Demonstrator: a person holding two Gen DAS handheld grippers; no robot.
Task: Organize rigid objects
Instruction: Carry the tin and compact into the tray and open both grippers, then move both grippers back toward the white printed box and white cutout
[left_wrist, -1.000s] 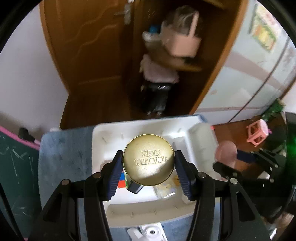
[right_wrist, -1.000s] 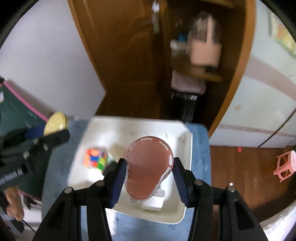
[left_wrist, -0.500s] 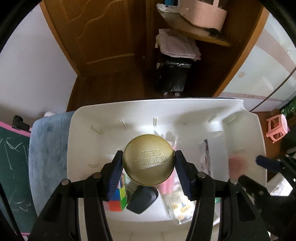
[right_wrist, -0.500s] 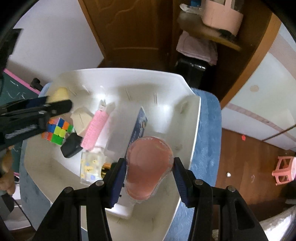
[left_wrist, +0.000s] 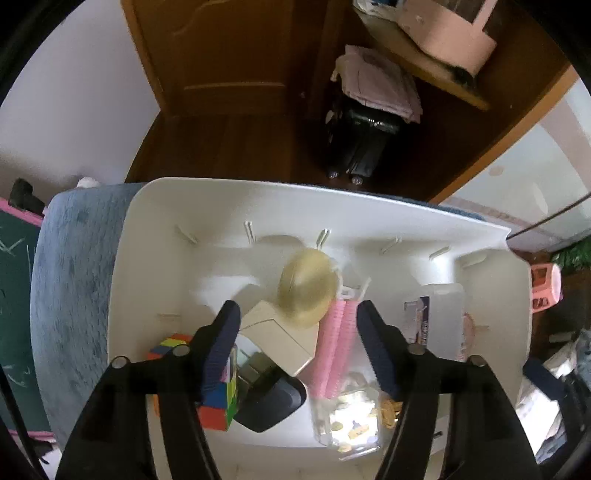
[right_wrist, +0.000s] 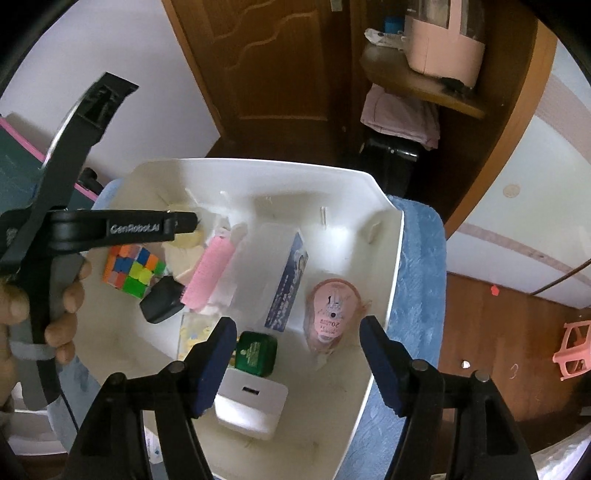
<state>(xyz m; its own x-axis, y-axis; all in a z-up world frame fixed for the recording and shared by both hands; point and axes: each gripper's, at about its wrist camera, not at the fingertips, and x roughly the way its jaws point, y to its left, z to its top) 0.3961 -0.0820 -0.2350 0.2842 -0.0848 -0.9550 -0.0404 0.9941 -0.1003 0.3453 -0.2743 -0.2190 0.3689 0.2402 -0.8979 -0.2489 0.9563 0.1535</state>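
A white bin (left_wrist: 125, 266) (right_wrist: 391, 258) holds several small rigid objects. My left gripper (left_wrist: 297, 325) is open above it; a blurred round gold tin (left_wrist: 308, 286) lies below and ahead of its jaws, on a cream box (left_wrist: 280, 339). My right gripper (right_wrist: 298, 334) is open above the bin; a pink oval case (right_wrist: 330, 310) lies in the bin just ahead of its fingers. The left gripper also shows in the right wrist view (right_wrist: 184, 223), held by a hand.
In the bin: a colour cube (right_wrist: 131, 271), pink comb (right_wrist: 210, 275), black block (right_wrist: 162, 304), green tin (right_wrist: 256, 354), white box (right_wrist: 251, 406), clear box (left_wrist: 347, 417), long carton (right_wrist: 290, 284). Blue cloth (right_wrist: 417, 295) underlies the bin. Wooden door and shelf stand behind.
Both grippers opened and let go: the gold tin dropped from the left one, the pink case from the right one, both into the bin.
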